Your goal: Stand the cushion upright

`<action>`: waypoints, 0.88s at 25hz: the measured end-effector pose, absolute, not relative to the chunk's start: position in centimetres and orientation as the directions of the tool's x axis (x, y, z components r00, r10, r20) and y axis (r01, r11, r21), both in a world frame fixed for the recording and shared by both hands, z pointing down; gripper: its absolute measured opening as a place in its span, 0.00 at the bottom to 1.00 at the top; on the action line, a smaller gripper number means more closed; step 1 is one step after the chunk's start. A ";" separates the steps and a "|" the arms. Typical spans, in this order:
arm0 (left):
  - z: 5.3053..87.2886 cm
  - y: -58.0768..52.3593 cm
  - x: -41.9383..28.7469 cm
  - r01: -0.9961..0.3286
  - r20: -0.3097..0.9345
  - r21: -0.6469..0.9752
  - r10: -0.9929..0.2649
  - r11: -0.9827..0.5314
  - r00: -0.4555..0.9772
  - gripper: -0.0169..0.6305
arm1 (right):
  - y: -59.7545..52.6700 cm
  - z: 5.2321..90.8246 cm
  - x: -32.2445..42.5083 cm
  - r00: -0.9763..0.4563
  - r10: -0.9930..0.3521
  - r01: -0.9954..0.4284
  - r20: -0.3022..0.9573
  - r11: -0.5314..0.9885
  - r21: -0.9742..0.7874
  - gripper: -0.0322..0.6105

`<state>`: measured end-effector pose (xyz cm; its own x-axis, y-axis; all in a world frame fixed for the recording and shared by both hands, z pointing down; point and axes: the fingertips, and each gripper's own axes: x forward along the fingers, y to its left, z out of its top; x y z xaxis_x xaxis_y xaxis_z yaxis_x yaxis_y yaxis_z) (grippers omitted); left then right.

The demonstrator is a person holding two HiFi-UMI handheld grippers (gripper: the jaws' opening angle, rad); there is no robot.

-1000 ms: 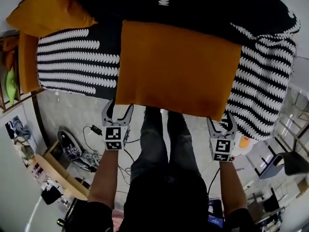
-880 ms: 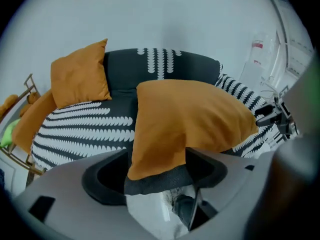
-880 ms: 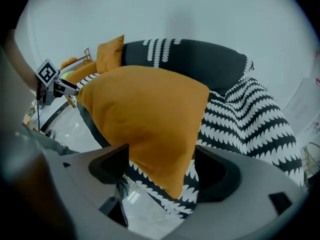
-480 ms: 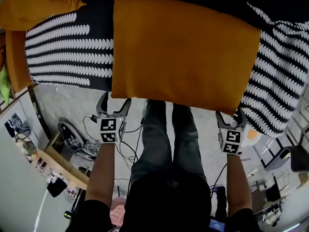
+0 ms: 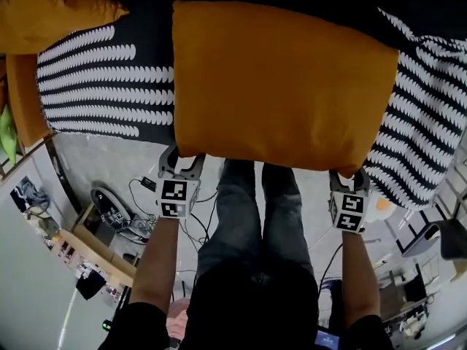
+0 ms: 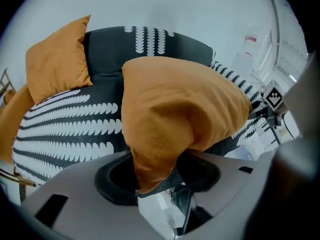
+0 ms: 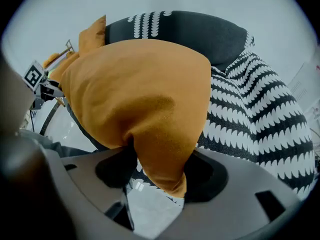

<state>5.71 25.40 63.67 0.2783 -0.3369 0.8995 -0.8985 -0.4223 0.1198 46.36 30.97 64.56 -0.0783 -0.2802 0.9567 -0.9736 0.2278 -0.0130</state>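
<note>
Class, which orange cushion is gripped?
The middle cushion: left gripper and right gripper, jaws just closing, pinch its near corners; the back-left cushion is untouched.

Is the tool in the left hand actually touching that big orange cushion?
Touching. The left gripper view shows the left tool, its jaws just closing, pinching a corner of the orange cushion between them.

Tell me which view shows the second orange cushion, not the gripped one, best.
The left gripper view: the second cushion shows almost whole, leaning upright against the dark backrest. The head view cuts it off at its top left corner; the right gripper view shows only its tip behind the gripped cushion.
</note>
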 end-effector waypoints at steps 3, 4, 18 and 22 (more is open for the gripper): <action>61.7 24.6 6.0 -0.906 0.878 0.148 -0.369 -0.397 0.305 0.37 | 30.5 62.9 46.0 -0.070 -0.312 -0.979 0.947 0.206 -0.005 0.46; 61.0 24.1 6.0 -0.907 0.872 0.154 -0.378 -0.392 0.311 0.37 | 30.1 62.2 45.7 -0.074 -0.326 -0.981 0.943 0.194 -0.010 0.45; 48.8 11.6 7.3 -0.897 0.726 0.108 -0.582 -0.429 0.366 0.38 | 19.5 49.5 46.6 -0.105 -0.631 -0.994 0.769 0.089 -0.063 0.48; 46.1 8.1 7.4 -0.904 0.675 0.116 -0.635 -0.412 0.376 0.39 | 14.8 46.4 47.3 -0.083 -0.709 -0.996 0.700 0.042 -0.076 0.50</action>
